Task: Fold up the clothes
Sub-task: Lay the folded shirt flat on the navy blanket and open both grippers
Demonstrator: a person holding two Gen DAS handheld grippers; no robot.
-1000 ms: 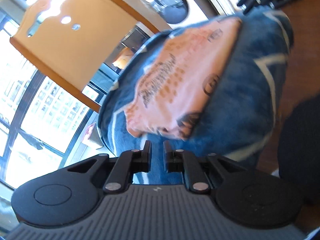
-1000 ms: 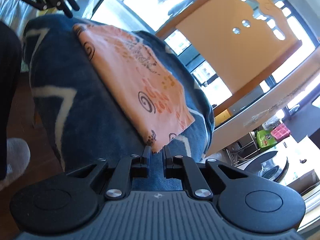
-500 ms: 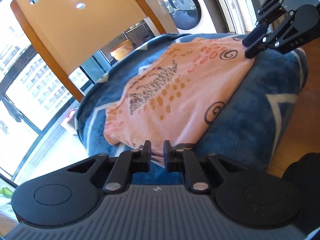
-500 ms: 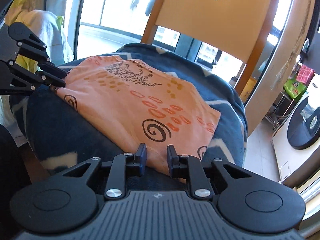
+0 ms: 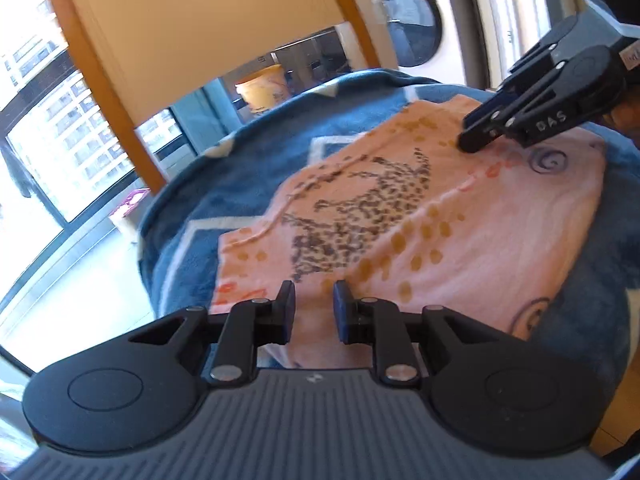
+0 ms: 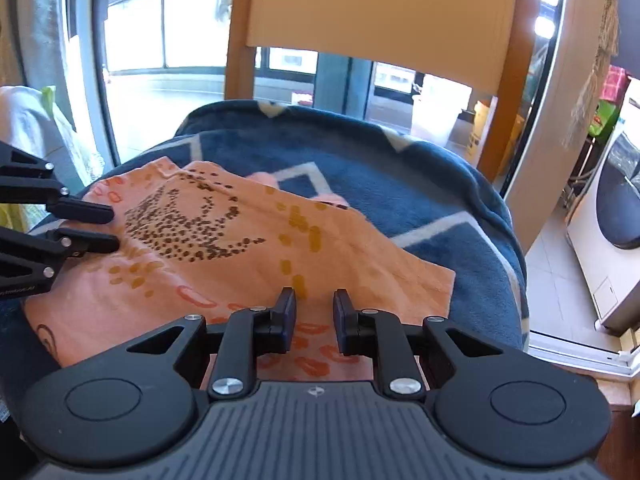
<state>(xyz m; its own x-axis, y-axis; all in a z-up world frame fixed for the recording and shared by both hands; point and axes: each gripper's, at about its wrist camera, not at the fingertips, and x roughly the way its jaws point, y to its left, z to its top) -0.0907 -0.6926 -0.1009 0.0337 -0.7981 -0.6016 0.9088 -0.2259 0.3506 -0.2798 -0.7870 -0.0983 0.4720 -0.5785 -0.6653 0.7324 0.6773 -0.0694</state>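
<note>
The blanket [image 6: 400,200] is draped over the chair [image 6: 376,0] — bare at 12 and 3 o'clock. The garment [image 6: 248,264] lies folded at its centre. The left gripper [image 5: 314,306] is opening, the right gripper [image 6: 315,307] parted — neither pinches it.

Chair back [image 6: 376,4] close behind blanket [image 6: 400,184]

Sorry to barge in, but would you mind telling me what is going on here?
A person is folding clothes with a hand-held gripper in each hand. A peach patterned garment lies folded on a blue blanket draped over a wooden chair. The left hand-held gripper is opening over the garment's near edge; the right hand-held gripper stands slightly open above the opposite edge. Neither grips the cloth.
</note>
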